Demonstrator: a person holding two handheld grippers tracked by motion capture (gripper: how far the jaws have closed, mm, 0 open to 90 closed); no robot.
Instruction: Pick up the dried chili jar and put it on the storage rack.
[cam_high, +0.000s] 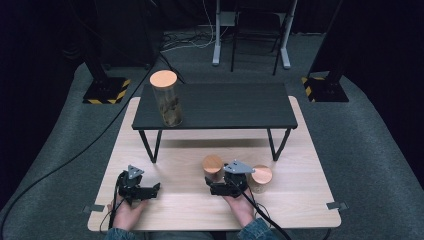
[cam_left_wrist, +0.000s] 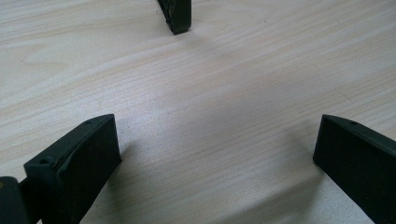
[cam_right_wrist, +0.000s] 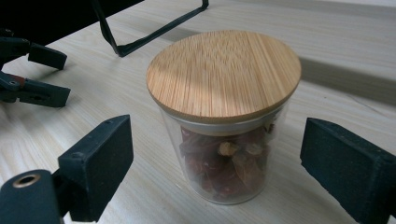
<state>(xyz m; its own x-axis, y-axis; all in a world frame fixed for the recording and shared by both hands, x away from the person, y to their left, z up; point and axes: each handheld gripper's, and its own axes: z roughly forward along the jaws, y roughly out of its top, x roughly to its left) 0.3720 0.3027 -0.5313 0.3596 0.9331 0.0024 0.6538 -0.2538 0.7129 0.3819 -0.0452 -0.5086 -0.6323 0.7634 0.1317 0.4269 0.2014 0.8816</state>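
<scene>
You are lining up your right gripper (cam_right_wrist: 215, 158) on the short jar (cam_right_wrist: 224, 116) with the wooden lid, which is standing upright on the wooden tabletop (cam_high: 175, 175) near the middle of its near edge. In the right gripper view the jaws are standing wide, one on each side of the glass, and neither is touching it yet, so the step in hand looks like the approach just before the grasp.

A second short jar (cam_high: 261, 178) is sitting just beside that gripper (cam_high: 218, 188), on the side toward the tabletop's right edge. A tall jar (cam_high: 167, 99) is standing at the left end of the small black shelf (cam_high: 240, 107), toward the far edge.

Your left gripper (cam_high: 150, 191) is resting near the near left corner, its jaws also wide and holding nothing.

The next move probably calls for easing forward until the glass sits squarely between the pads, then closing below the lid.
</scene>
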